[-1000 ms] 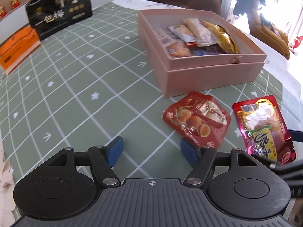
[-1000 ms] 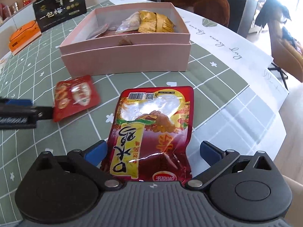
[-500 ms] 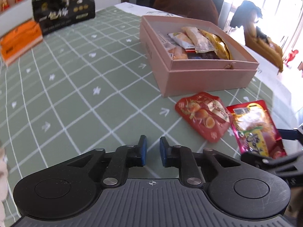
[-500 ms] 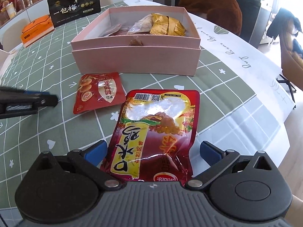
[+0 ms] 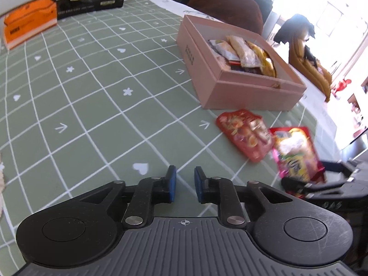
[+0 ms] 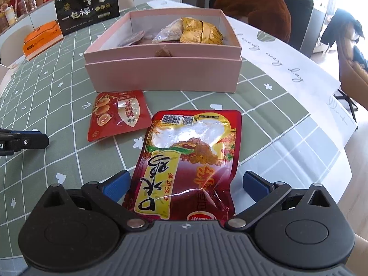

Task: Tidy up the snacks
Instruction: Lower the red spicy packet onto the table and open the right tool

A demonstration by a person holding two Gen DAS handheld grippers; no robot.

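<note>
A pink box [image 6: 165, 73] holding several snack packets stands on the green checked tablecloth; it also shows in the left wrist view [image 5: 250, 92]. In front of it lie a small red egg-snack pouch [image 6: 117, 115] [image 5: 243, 133] and a large red-and-yellow pouch [image 6: 191, 161] [image 5: 296, 154]. My right gripper [image 6: 184, 184] is open, its jaws on either side of the large pouch's near end. My left gripper [image 5: 185, 184] is nearly shut and empty, left of both pouches over bare cloth.
A black gift box [image 6: 87, 18] and an orange box [image 6: 41, 39] stand at the table's far left. A brown chair [image 6: 253, 9] is behind the pink box. A white paper runner [image 6: 287, 69] lies along the right table edge.
My left gripper closed from wide open to nearly shut and drew back to the left, away from the egg pouch. My right gripper stayed open around the large pouch.
</note>
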